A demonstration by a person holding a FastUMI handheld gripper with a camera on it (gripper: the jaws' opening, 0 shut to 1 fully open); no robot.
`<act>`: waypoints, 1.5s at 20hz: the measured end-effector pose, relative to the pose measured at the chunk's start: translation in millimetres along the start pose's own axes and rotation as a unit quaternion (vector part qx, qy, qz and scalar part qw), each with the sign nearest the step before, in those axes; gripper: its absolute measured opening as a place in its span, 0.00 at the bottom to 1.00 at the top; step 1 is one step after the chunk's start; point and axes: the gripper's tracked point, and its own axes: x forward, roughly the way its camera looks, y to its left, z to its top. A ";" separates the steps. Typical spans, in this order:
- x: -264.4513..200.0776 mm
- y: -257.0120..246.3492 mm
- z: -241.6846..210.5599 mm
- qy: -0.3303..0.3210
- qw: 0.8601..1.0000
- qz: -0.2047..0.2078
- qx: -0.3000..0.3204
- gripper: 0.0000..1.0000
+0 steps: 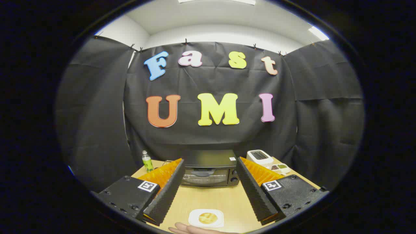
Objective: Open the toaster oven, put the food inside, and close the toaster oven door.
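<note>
Framing the closed boxy toaster oven (209,169), wide-spread ridged fingers (169,188); round food (208,217) between.

Cloth-walled booth (97,113) in an office

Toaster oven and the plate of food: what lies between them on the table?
In the gripper view, bare wooden table separates the shut toaster oven from the white plate holding the round food. The tool is open, its fingers flanking that stretch.
</note>
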 end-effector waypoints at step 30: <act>175.1 7.0 -93.4 0.091 0.996 -0.008 -0.023 1.00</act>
